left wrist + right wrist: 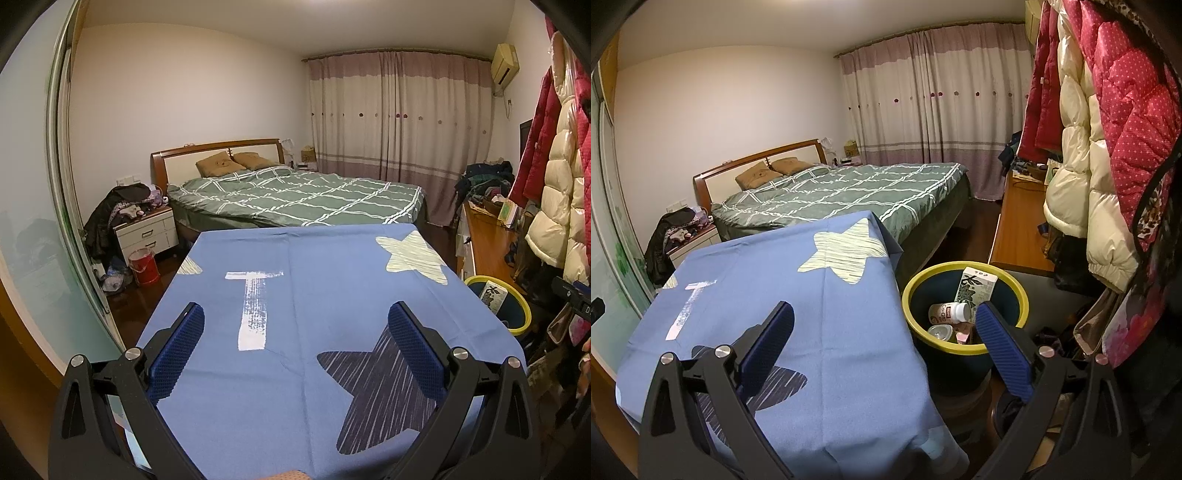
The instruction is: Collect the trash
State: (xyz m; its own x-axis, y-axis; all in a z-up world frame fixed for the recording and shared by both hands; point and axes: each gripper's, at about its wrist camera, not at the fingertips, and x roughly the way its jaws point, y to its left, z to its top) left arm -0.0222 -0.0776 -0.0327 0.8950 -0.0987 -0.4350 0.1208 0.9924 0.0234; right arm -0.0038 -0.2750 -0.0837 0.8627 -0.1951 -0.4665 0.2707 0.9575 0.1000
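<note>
A dark bin with a yellow rim (964, 349) stands on the floor right of the table; the bin (517, 314) also shows at the right edge in the left wrist view. Inside lie a white and green carton (975, 290), a white pill bottle (951, 312) and a can (942, 331). A blue cloth with star prints (295, 325) covers the table (812, 314). My left gripper (295, 317) hangs open above the cloth, nothing between its fingers. My right gripper (884, 319) is open too, spanning the table's right edge and the bin.
A bed with a green plaid cover (303, 195) fills the back of the room. A nightstand piled with clothes (146, 230) and a red bucket (144, 266) stand at the left. Padded jackets (1108, 147) hang at the right above a wooden desk (1019, 236).
</note>
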